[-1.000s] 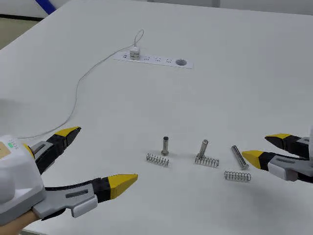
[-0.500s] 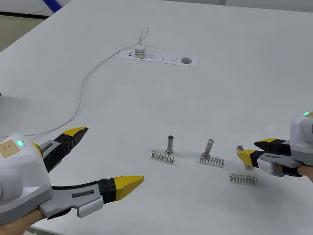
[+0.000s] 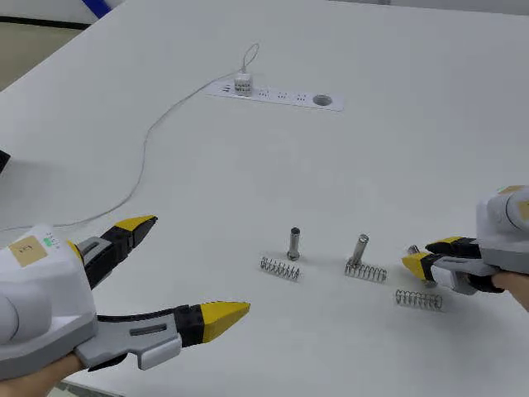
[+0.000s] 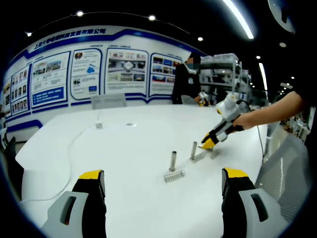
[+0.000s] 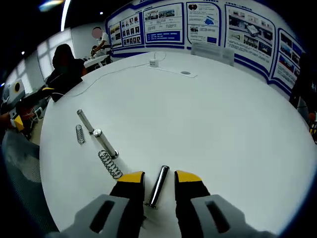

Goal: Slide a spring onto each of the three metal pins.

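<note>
White surface [image 3: 397, 124] carries three metal pins in a loose row, each with a spring lying flat near its foot. The left pin [image 3: 294, 243] stands upright with the left spring [image 3: 279, 269] just in front of its base. The middle pin [image 3: 359, 248] stands at a slight tilt, and the middle spring [image 3: 367, 272] touches or nearly touches its foot. The right pin [image 3: 412, 249] sits between the yellow tips of the right gripper [image 3: 421, 255], with the right spring [image 3: 418, 299] apart from it on the near side.

In the right gripper view the jaws are drawn narrow on either side of that pin. A sliver of white shows along one side of it, so I cannot tell whether they pinch it yet.

The left gripper [image 3: 182, 269] hovers at the near left edge of the surface, well apart from the pins. Its jaws are spread wide and hold nothing. In the left gripper view the left pin and its spring lie ahead between the two tips.

At the far side a white power strip [image 3: 281, 94] lies flat with a plug [image 3: 242, 83] in it, and a thin cable [image 3: 145, 157] curves away from the plug to the left.
</note>
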